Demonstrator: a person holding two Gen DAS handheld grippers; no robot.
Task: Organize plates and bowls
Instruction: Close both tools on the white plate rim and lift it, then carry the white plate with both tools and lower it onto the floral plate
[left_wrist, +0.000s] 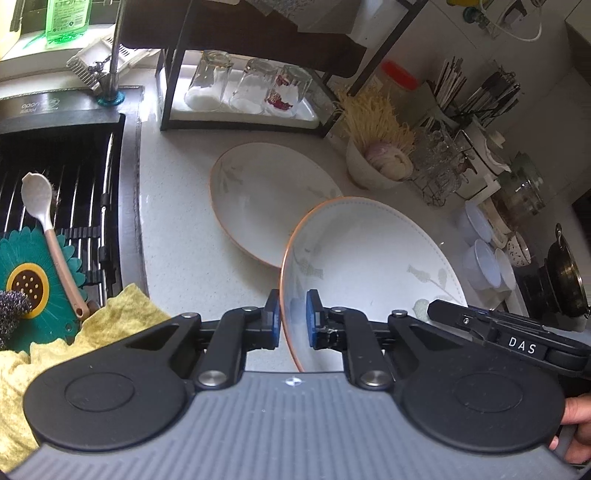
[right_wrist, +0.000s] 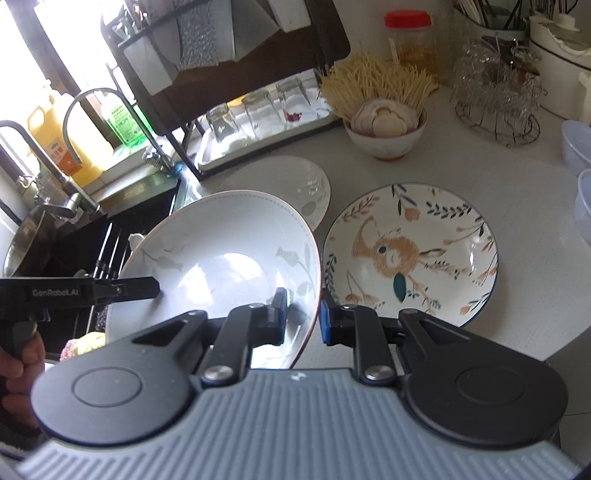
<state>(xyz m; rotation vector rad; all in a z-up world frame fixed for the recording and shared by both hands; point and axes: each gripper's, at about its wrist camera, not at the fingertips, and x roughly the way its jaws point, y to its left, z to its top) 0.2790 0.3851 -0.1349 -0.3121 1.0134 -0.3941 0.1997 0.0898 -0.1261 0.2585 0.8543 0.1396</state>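
A white plate with an orange rim and a faint leaf print (left_wrist: 369, 254) (right_wrist: 221, 258) hangs tilted above the counter, held from both sides. My left gripper (left_wrist: 293, 317) is shut on its left rim, blue pads on either face. My right gripper (right_wrist: 303, 317) is shut on the opposite rim. Each view also shows the other gripper's fingers (left_wrist: 447, 312) (right_wrist: 140, 288) at the far edge of the plate. A second matching white plate (left_wrist: 266, 195) (right_wrist: 299, 184) lies flat on the counter behind it. A rabbit-patterned plate (right_wrist: 410, 254) lies to the right.
The sink (left_wrist: 55, 166) with a drying rack, a spoon (left_wrist: 37, 192) and a yellow cloth (left_wrist: 122, 314) is at the left. A bowl of noodles (right_wrist: 384, 136), a rack of upturned glasses (left_wrist: 251, 88), a wire basket of glassware (right_wrist: 498, 99) and plastic tubs (left_wrist: 484, 258) line the back and right.
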